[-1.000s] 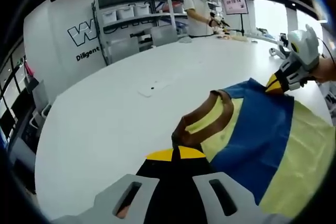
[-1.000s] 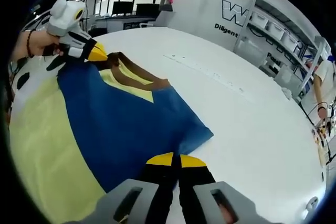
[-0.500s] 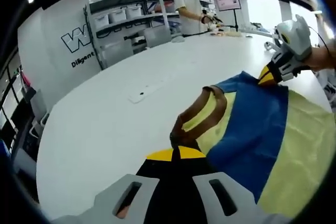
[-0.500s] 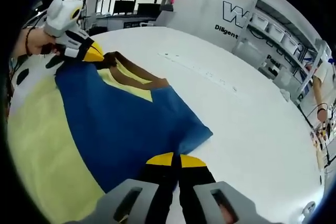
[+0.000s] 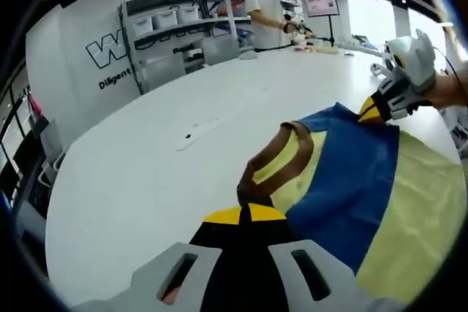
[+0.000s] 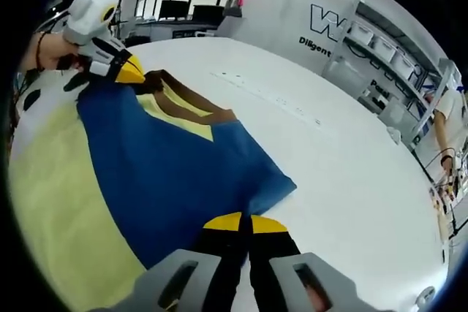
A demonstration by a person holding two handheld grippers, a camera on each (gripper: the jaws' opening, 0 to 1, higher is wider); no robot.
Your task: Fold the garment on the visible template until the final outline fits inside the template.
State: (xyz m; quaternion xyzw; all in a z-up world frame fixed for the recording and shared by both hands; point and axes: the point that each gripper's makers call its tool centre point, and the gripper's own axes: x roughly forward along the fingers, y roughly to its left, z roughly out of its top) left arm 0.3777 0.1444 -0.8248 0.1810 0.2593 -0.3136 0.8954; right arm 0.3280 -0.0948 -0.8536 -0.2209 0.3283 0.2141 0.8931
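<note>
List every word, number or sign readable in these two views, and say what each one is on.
"W": large outlined letter, cut off, on the white wall, also at.
"Diligent": small dark word under that letter on the same wall; in the right gripper view it reads only "Diligen".
Wall screen: digits, too blurred to read reliably.
Shelf bins: labels too small to read.
Garment: no text visible.

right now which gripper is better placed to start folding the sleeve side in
Right, probably. The right gripper is shut on the blue sleeve edge of the garment, free to swing inward. The left gripper pinches the brown collar, better as an anchor.
</note>
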